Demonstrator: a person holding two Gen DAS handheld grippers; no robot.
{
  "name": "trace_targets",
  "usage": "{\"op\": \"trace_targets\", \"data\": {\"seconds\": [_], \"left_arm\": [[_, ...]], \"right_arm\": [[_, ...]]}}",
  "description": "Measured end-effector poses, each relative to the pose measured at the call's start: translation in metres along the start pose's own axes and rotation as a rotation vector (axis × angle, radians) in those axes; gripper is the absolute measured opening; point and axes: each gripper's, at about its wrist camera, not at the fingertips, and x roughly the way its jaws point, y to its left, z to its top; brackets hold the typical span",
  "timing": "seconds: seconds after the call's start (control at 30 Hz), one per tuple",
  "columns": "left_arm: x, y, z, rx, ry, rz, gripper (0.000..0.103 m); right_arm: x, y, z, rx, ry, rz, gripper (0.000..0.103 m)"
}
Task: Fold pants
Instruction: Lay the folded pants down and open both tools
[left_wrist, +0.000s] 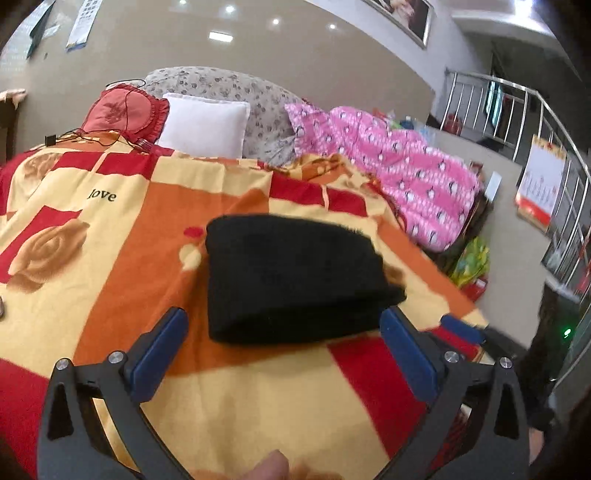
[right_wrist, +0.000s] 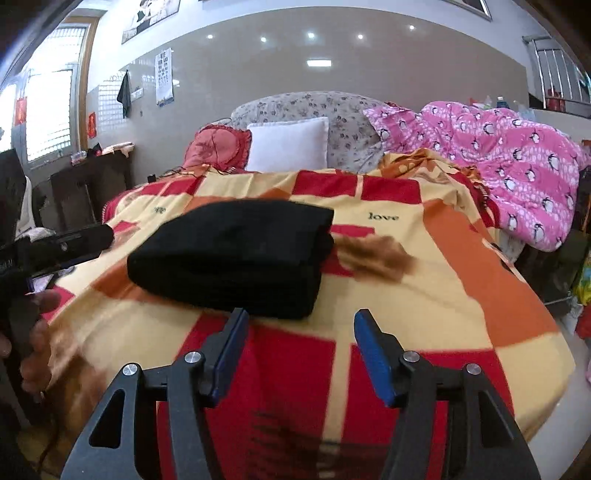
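Pants folded on the bed, both grippers apart and empty

Black pants (left_wrist: 295, 280) lie as a compact folded bundle on the bed blanket (left_wrist: 122, 236), a red, orange and cream cover printed with roses and the word "love". Seen from the left wrist, the bundle sits just ahead of the left hand-held gripper (left_wrist: 282, 328), whose blue-padded jaws stand wide apart with the near edge of the bundle in front of the gap; neither pad presses on the cloth. The fingertip (left_wrist: 273, 465) of the person's hand shows at the bottom edge, behind the jaws.

From the right wrist, the same pants (right_wrist: 236, 254) lie ahead and to the left of the right hand-held gripper (right_wrist: 301, 332), its jaws parted with only blanket (right_wrist: 461, 266) between them. The near right corner of the bundle comes close to the left pad, though whether it touches I cannot tell. At the far left of this view the left hand-held gripper (right_wrist: 74, 240) shows dark and blurred, with the person's hand (right_wrist: 37, 332) below it.

Beyond the bundle, at the head of the bed, lean a white pillow (right_wrist: 288, 144) and a red frilled cushion (right_wrist: 218, 147) against a floral headboard (right_wrist: 306, 107). A pink penguin-print quilt (right_wrist: 509, 162) is heaped to the right of the pillow.
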Motion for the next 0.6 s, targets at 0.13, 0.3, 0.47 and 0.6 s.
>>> {"op": "trace_targets", "data": {"seconds": [0.13, 0.3, 0.47, 0.6], "left_arm": [[0.002, -0.006, -0.008, 0.046, 0.021, 0.045, 0.103], [0.004, -0.005, -0.012, 0.056, 0.033, 0.056, 0.103], [0.007, -0.005, -0.013, 0.049, 0.050, 0.085, 0.103], [0.012, -0.003, -0.015, 0.040, 0.093, 0.068, 0.103]], "right_arm": [[-0.002, 0.006, -0.003, -0.034, 0.003, -0.056, 0.061], [0.005, 0.017, -0.007, -0.091, 0.031, -0.073, 0.061], [0.006, 0.015, -0.008, -0.080, 0.041, -0.071, 0.061], [0.007, 0.004, -0.008, -0.027, 0.047, -0.059, 0.061]]}}
